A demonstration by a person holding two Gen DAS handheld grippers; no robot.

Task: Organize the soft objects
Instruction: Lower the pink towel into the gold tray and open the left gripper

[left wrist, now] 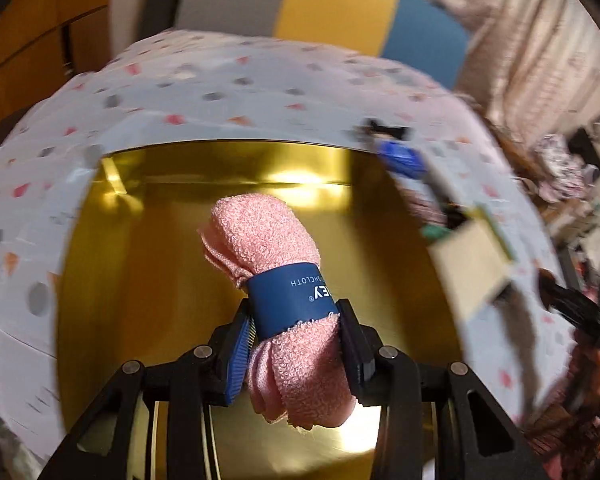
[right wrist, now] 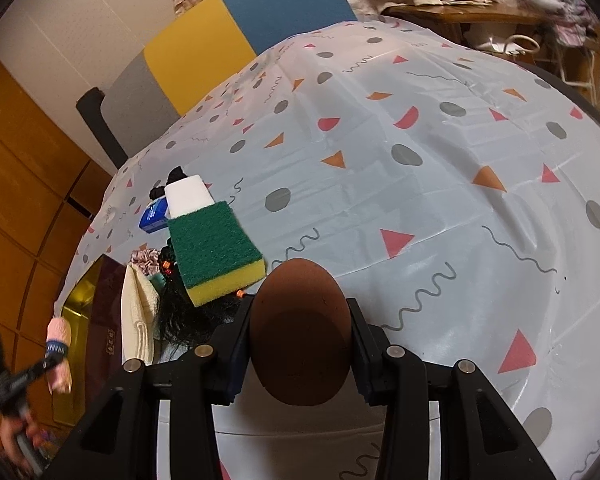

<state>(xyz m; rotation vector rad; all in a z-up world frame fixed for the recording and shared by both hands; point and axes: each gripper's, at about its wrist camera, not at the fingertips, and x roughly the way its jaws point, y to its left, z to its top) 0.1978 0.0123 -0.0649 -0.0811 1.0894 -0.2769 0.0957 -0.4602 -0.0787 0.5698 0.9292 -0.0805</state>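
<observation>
We see first the table (right wrist: 440, 208), covered by a pale cloth with triangles, dots and wavy lines; its far edge and right side run out of the right wrist view. On its left part lies a gold tray (left wrist: 148, 280), shiny, with its near rim hidden behind the left gripper (left wrist: 296, 344) in the left wrist view; in the right wrist view we see only a narrow part of this tray at the table edge. Beside the tray there is a small heap: a cream folded cloth (right wrist: 138, 316), a green and yellow sponge (right wrist: 216, 252), a white block (right wrist: 190, 196), a blue packet (right wrist: 154, 216), partly covered, and something dark and stringy (right wrist: 184, 320) under the sponge that we cannot identify. In the left wrist view this heap is strongly blurred. The left gripper has its fingers clamped on a rolled pink washcloth (left wrist: 268, 240) with a blue paper band, and holds it above the tray; whether the roll touches the tray floor we cannot tell. The right gripper (right wrist: 300, 344) has its fingers pressed on both sides of a brown egg-shaped soft object (right wrist: 300, 320), held over the table, its lower end cut off by the gripper body. At the lower left a hand (right wrist: 18, 440) is only partly visible.
</observation>
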